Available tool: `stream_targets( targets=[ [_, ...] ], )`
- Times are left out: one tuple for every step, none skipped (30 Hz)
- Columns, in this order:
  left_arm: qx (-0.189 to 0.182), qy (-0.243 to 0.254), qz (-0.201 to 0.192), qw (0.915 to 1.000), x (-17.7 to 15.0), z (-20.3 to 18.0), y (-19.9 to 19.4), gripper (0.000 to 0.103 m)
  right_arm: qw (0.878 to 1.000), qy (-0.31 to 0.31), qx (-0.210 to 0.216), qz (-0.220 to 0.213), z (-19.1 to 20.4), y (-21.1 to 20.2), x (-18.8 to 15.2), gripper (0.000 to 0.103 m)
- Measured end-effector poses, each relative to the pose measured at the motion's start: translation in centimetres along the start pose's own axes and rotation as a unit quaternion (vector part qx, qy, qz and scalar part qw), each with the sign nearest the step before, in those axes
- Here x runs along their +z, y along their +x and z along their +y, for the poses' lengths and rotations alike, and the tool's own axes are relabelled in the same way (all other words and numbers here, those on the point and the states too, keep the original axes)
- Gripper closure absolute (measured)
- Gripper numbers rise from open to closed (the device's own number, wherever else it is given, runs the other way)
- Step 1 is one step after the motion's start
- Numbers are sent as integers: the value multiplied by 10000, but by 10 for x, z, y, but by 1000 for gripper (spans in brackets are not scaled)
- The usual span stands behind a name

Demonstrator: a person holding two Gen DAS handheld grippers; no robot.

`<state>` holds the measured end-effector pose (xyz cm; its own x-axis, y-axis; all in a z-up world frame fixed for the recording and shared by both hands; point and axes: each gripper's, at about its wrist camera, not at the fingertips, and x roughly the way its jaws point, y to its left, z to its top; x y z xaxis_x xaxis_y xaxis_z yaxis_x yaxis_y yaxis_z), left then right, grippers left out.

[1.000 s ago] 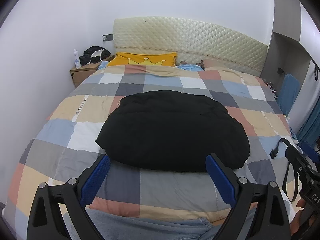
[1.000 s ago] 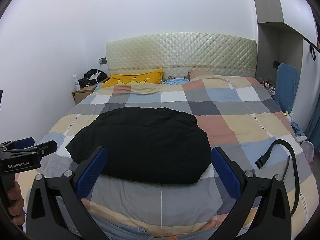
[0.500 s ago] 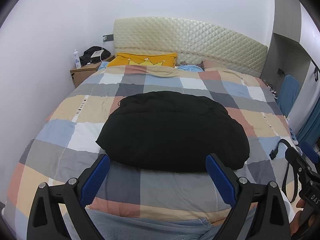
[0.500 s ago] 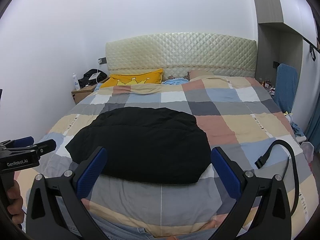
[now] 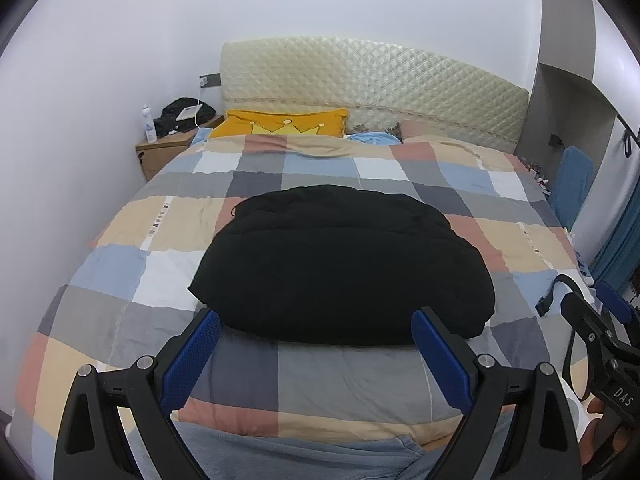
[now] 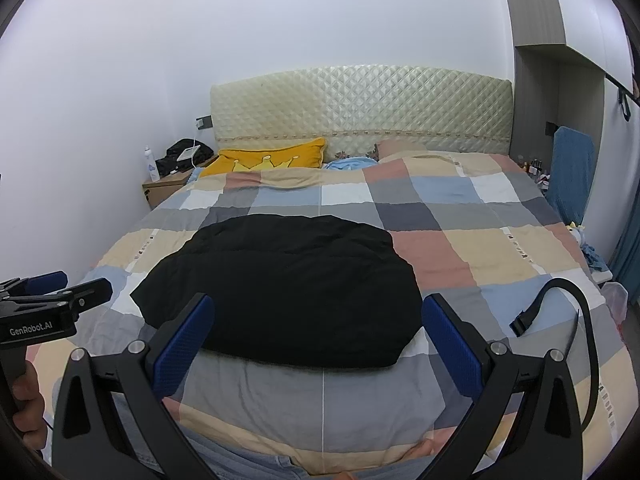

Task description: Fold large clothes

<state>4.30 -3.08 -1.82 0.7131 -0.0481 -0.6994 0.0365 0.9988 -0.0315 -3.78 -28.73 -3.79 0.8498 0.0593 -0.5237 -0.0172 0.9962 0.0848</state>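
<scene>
On the checkered bed [image 5: 120, 232], near its foot edge: folded black garment [image 5: 340, 264]. Poised level above that edge, left gripper [image 5: 316, 344] and right gripper [image 6: 318, 330], both spread wide, holding nothing.

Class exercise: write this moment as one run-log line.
left gripper: open, empty | right gripper: open, empty | black garment: compact bundle on checked quilt, untouched
</scene>
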Motion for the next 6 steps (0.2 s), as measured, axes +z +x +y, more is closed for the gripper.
stream_targets(
  targets=[
    [-9, -7, 1, 10000, 0, 0, 0, 6, 10000, 11, -6, 4, 0, 0, 0, 0],
    [-15, -22, 9, 10000, 0, 1, 0, 6, 10000, 19, -5, 16, 1, 2, 0, 0],
    [0, -13, 14, 10000, 0, 0, 0, 6, 10000, 21, -10, 38, 1, 3, 0, 0],
    [-3, -18, 19, 10000, 0, 0, 0, 6, 10000, 5, -6, 42, 2, 2, 0, 0],
    [-13, -20, 11, 10000, 0, -1, -1, 6, 10000, -6, -13, 38, 3, 2, 0, 0],
    [-15, -15, 7, 10000, 0, 0, 0, 6, 10000, -24, -31, 30, 4, 1, 1, 0]
  ],
)
